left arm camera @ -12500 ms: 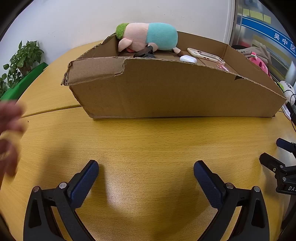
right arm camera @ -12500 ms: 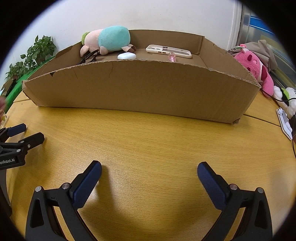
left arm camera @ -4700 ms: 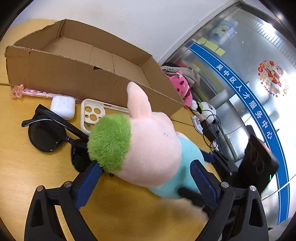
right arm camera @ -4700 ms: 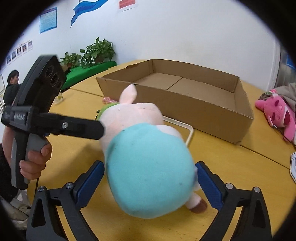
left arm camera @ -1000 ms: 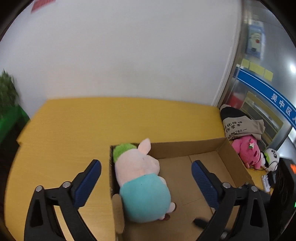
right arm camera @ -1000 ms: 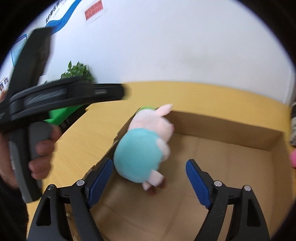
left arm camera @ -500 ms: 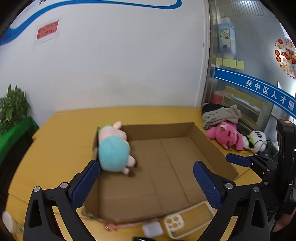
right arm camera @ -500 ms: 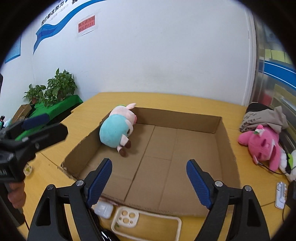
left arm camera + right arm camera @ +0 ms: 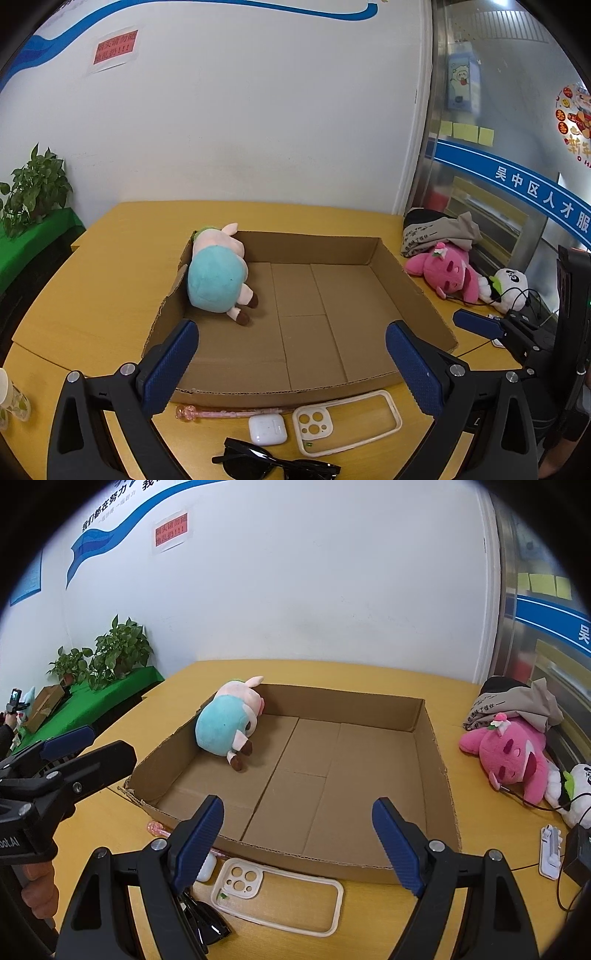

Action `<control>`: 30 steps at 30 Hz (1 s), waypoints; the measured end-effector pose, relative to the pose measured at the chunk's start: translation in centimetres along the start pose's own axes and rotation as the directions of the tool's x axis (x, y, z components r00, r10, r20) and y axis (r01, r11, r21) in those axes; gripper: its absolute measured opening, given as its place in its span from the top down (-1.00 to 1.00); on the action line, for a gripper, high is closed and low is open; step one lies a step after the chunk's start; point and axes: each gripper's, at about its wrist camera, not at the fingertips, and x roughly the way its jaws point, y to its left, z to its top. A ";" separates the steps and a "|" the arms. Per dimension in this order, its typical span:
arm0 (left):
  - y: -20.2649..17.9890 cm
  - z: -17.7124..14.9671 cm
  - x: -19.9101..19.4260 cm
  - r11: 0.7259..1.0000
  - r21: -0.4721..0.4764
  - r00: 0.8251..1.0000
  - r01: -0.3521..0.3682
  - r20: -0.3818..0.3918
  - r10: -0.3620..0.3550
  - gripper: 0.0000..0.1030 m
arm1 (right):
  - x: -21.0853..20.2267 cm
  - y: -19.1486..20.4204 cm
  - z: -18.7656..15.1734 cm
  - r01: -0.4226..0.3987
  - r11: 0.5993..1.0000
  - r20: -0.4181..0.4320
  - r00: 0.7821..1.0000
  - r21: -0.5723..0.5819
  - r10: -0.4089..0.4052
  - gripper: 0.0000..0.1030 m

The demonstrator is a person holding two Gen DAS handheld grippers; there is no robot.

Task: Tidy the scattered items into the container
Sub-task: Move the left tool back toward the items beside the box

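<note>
Plush pig [image 9: 218, 275] lay in box's far-left corner, well beyond both sets of jaws.
Cardboard box [image 9: 413, 295] sat on tabletop [image 9: 110, 280]; earbud case [image 9: 267, 429], phone case [image 9: 347, 421], pink pen [image 9: 229, 411] & sunglasses [image 9: 273, 463] lay outside its near wall. Left gripper [image 9: 291, 363] & right gripper [image 9: 297, 843] hung w/ jaws wide, nothing between.

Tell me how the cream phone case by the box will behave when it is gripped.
The phone case looks like a thin open frame, so it probably bends when squeezed. It is likely light. It lies flat on the table, so catching an edge may be difficult.
</note>
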 end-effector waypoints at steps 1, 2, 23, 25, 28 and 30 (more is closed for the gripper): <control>-0.1 -0.1 0.0 1.000 0.004 1.000 -0.005 0.001 0.005 -0.99 | 0.1 -0.1 0.0 -0.001 1.000 0.000 1.000 -0.001 0.001 -0.60; -0.3 -0.1 0.0 1.000 0.010 1.000 -0.009 0.001 0.009 -0.99 | 0.1 0.0 -0.1 0.000 1.000 -0.001 1.000 -0.001 0.000 -0.60; -1.0 -1.7 0.7 1.000 0.026 0.999 0.002 -0.044 -0.001 -0.99 | -0.6 0.1 -1.8 0.026 1.000 -0.041 0.999 0.009 -0.025 -0.60; -1.2 -1.8 0.7 0.999 0.032 0.999 0.002 -0.044 -0.001 -0.99 | -0.7 0.1 -1.9 0.029 1.000 -0.040 0.999 0.010 -0.028 -0.60; -1.4 -2.1 0.7 0.999 0.038 0.999 0.001 -0.050 0.001 -0.99 | -0.8 0.0 -2.2 0.031 0.999 -0.046 0.999 0.011 -0.030 -0.60; -1.5 -2.3 0.8 0.999 0.039 0.999 0.009 -0.054 -0.007 -0.99 | -0.8 0.1 -2.3 0.034 0.999 -0.046 0.998 0.009 -0.033 -0.60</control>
